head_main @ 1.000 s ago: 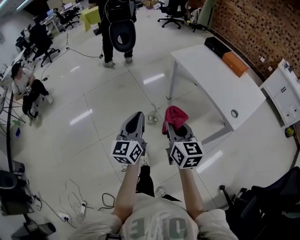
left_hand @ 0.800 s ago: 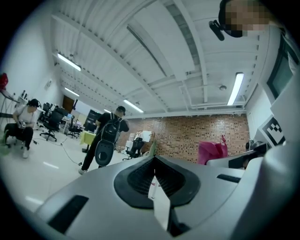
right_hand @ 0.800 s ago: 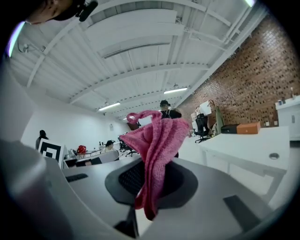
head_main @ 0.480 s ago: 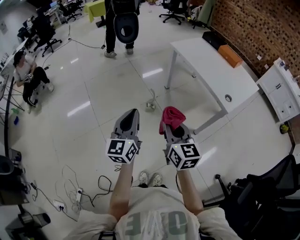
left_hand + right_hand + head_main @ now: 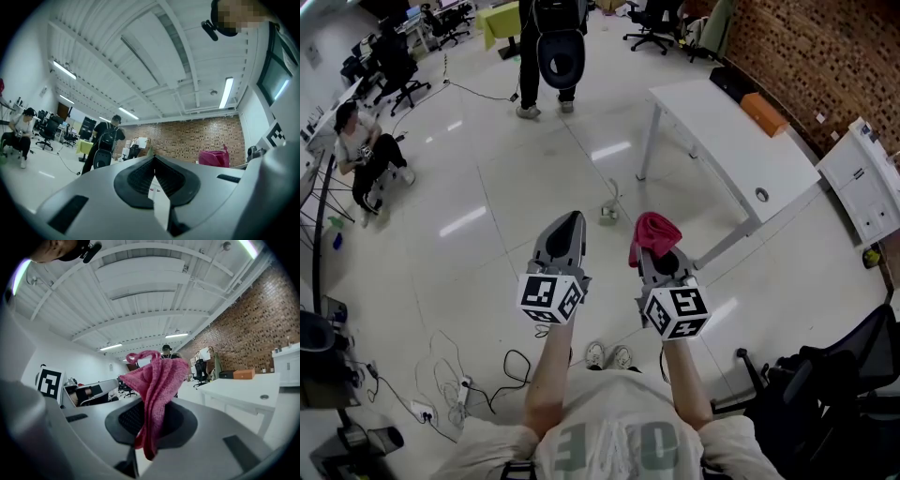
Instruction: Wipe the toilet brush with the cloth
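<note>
Two grippers up: left gripper [image 5: 569, 223] pinched together, empty; right gripper [image 5: 659, 255] clamps the one pink cloth [image 5: 653, 231], its bottom end buried in the jaws.

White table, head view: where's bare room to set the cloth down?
The table top is bare from its floor-side edge to the cable hole at the near end. Only the wall side is taken, by the orange box and a black box.

Bright ceiling lights [image 5: 229, 92]; edges warped, seemingly blurred.
</note>
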Demonstrator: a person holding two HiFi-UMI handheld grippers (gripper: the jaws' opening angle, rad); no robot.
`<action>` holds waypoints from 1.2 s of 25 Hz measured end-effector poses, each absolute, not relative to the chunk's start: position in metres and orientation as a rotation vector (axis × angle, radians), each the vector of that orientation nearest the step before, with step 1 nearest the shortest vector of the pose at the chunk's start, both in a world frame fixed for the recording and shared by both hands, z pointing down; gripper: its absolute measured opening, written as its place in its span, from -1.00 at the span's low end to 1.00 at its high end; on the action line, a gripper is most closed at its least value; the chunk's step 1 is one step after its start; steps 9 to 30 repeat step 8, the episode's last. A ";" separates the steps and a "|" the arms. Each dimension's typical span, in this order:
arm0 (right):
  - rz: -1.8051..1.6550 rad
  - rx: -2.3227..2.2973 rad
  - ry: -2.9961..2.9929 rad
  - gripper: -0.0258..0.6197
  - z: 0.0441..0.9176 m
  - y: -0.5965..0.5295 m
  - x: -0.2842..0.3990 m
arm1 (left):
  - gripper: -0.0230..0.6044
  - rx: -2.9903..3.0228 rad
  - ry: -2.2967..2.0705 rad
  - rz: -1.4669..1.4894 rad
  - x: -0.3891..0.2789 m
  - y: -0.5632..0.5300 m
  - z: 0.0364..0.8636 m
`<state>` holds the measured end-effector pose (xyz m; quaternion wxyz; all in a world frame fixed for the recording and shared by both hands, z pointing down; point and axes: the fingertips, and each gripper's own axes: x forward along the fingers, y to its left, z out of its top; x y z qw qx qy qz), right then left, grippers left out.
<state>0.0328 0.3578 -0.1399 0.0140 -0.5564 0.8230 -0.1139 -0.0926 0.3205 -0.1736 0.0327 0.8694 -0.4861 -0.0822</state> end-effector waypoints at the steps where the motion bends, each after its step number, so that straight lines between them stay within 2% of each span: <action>1: -0.351 -1.733 2.562 -0.83 -0.141 0.359 0.033 | -0.91 2.675 -1.498 -0.256 -0.093 0.322 -0.175; 30: -0.333 -1.737 2.550 -0.83 -0.148 0.360 0.036 | -0.91 2.689 -1.485 -0.254 -0.090 0.325 -0.179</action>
